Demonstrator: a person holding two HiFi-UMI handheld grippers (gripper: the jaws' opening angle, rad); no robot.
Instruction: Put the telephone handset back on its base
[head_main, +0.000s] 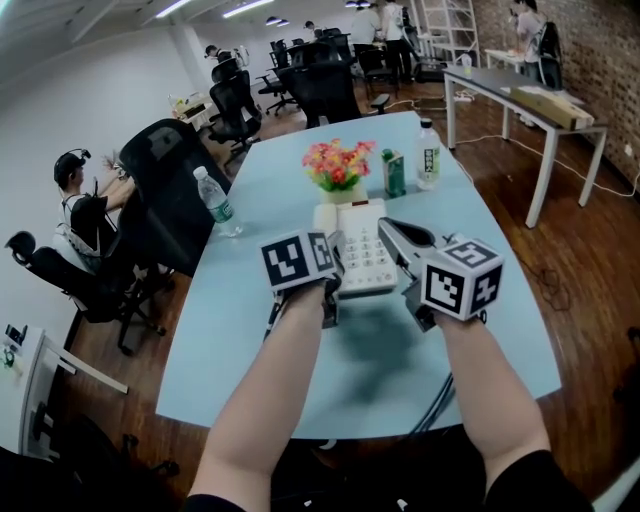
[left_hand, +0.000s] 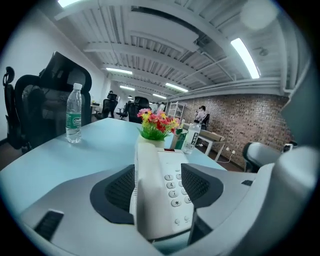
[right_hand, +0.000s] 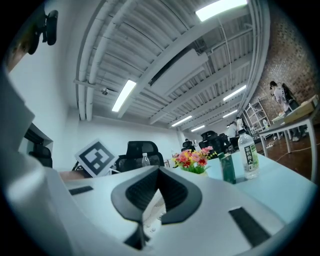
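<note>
The white telephone base lies on the light blue table in front of me. Its white handset rests along the base's left side. My left gripper straddles the handset. In the left gripper view the handset sits between the jaws of the left gripper, beside the keypad. The jaws stand wide, with a gap at the right pad. My right gripper hovers over the base's right edge. In its own view the right gripper is shut and empty, and a sliver of the phone shows under its pads.
Behind the phone stand a pot of flowers, a green carton and a clear bottle. A water bottle stands at the table's left edge by a black office chair. A seated person is at far left.
</note>
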